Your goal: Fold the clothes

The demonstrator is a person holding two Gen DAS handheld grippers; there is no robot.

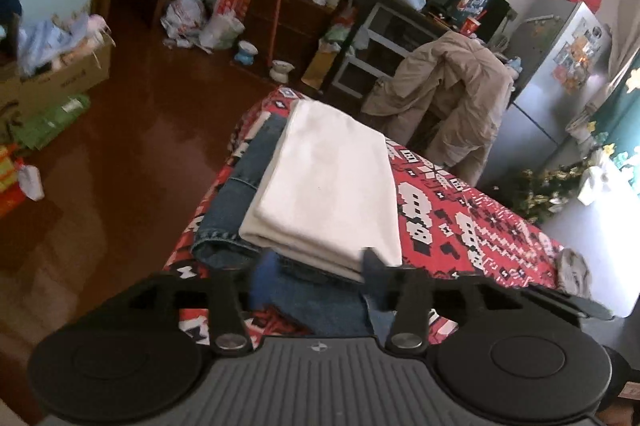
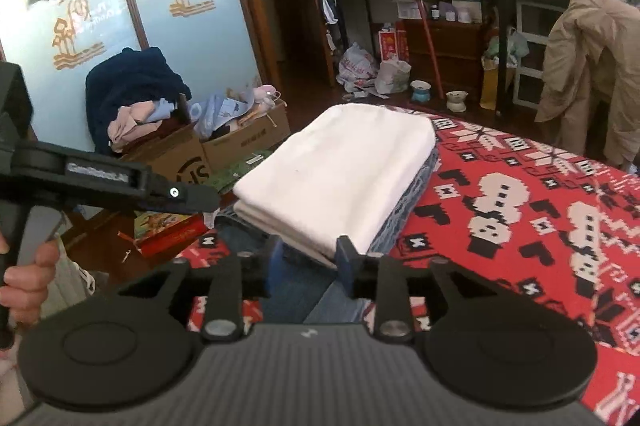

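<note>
Folded white garment [image 1: 328, 182] is sitting squared on top of folded jeans [image 1: 236, 194], the pair stacked near the desk's far left corner on the red patterned cloth [image 1: 472, 222], probably so finished pieces are staying together and clear of the working area. Left gripper [image 1: 316, 266] and right gripper [image 2: 308, 258] are both hovering just short of the stack's near edge, jaws parted partway and holding nothing. That reads as a release: fold apparently complete, the stack being left to rest.
</note>
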